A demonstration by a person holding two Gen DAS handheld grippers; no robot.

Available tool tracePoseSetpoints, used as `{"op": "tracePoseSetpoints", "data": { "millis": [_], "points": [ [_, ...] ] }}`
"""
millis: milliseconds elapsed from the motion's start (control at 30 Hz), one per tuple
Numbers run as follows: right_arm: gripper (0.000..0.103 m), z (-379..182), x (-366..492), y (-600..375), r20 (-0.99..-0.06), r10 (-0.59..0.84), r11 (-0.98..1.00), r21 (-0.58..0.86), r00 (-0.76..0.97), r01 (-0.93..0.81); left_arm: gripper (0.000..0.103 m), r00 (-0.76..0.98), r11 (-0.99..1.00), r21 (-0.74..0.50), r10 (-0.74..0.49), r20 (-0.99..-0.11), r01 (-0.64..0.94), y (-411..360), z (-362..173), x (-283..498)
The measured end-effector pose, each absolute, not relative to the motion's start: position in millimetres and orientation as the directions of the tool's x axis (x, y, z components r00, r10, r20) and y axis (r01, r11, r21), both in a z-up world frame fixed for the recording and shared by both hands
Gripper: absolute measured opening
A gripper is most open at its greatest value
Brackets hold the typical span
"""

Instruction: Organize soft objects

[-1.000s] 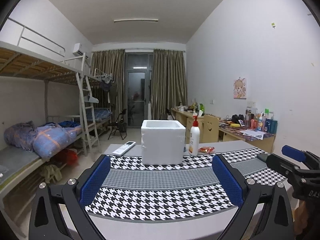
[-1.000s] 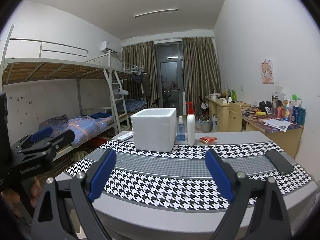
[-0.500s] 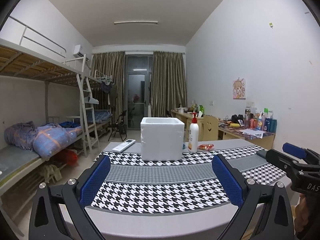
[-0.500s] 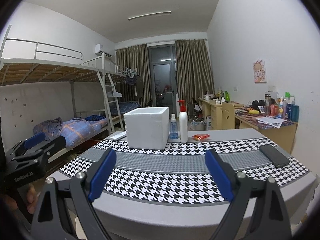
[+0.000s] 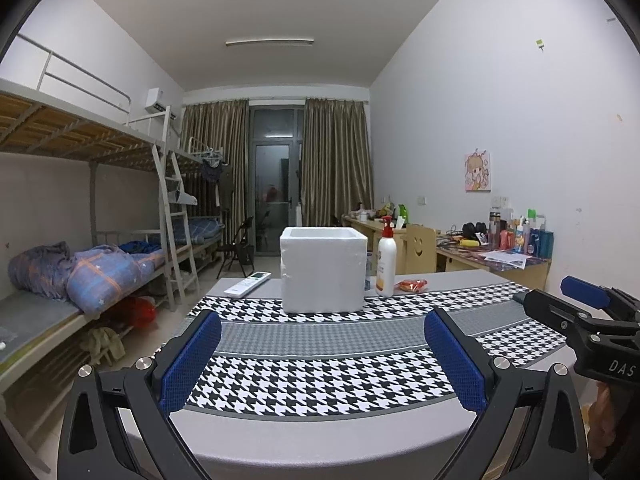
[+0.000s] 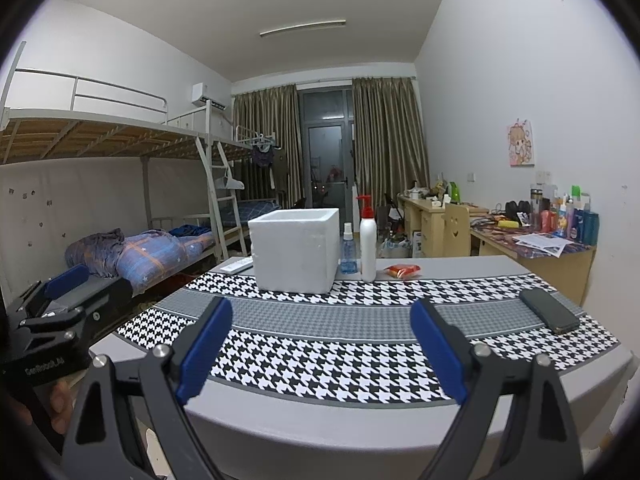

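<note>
White foam box [image 5: 323, 270]: stands upright on the far band of the houndstooth cloth [image 5: 320, 380], open top, inside hidden.
Bench [image 6: 360, 428]: grey, rounded near edge, cloth laid across it.
Left claw [image 5: 322, 354]: released, blue pads wide apart and empty, held over the bench's near edge, aimed at the box.
Right claw [image 6: 322, 346]: released too, nothing between its pads, same low stance beside the left one.
Pump bottle [image 6: 368, 240]: white with a red pump, just right of the box.
Spray bottle [image 6: 348, 254]: small, blue, between box and pump bottle.
Red packet [image 6: 402, 270]: flat on the bench, right of the pump bottle.
Phone [image 6: 550, 312]: dark, lying on the cloth's right end.
Remote [image 5: 247, 283]: white, left of the box.
Soft things: none that I can tell on the bench.
</note>
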State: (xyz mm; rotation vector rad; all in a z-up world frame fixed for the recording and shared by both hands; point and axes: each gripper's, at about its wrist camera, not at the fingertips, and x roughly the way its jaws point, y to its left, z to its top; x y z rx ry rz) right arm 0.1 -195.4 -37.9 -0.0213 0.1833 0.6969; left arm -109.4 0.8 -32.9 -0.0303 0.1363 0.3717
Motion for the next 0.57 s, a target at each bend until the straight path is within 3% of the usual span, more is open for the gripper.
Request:
{"op": "tracePoseSetpoints", "data": {
  "millis": [567],
  "points": [
    [0.093,-42.4,2.1,-196.1,-0.189,0.631,0.772,0.053,0.753,-0.634,0.102,0.919,0.931,0.01,0.363,-0.154,-0.366,-4.6,-35.8,-105.8]
  ]
}}
